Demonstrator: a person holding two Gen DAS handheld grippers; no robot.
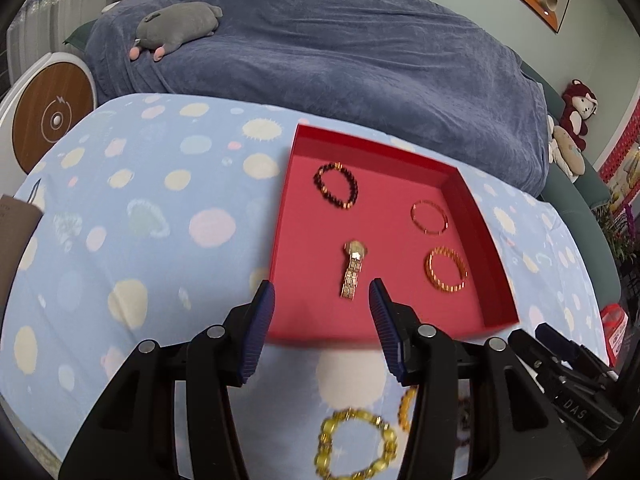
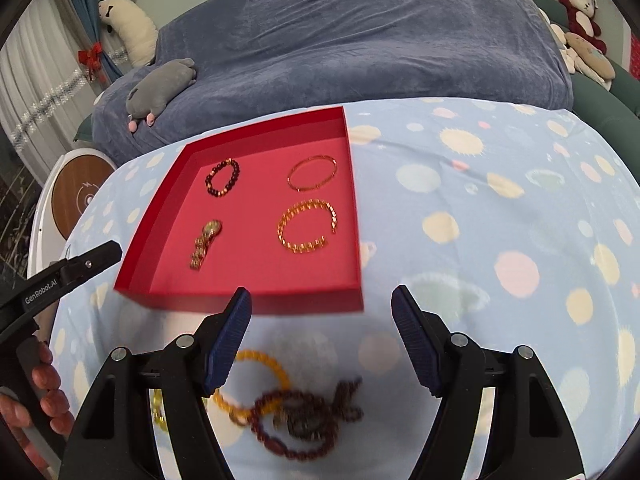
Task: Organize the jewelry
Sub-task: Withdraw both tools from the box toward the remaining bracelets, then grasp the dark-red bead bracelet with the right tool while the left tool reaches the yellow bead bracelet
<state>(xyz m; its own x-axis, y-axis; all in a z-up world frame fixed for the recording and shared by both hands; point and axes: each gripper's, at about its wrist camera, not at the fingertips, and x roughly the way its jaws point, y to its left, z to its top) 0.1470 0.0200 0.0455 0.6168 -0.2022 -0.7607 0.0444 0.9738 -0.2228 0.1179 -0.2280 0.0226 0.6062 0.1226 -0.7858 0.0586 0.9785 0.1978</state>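
Hovering over the spotted blue cloth [image 2: 500, 208], both grippers are released and hold nothing: the left gripper [image 1: 322, 294] stands half apart above the near edge of the red tray [image 1: 476, 216], the right gripper [image 2: 321, 300] wider, just right of the tray's near corner. Nearest lie the loose pieces still to sort: a yellow bead bracelet [image 1: 356, 448], an amber bracelet [image 2: 256, 380] and a tangle of dark red beads [image 2: 304, 420]. Farther, inside the tray, rest a gold watch [image 1: 353, 270], a gold chain bracelet [image 1: 448, 270], a thin gold bangle [image 1: 430, 216] and a dark bead bracelet [image 1: 336, 186], all well apart. I think it is best to pinch one strand only, lift slowly so the tangle separates, then put it in a free place of the tray.
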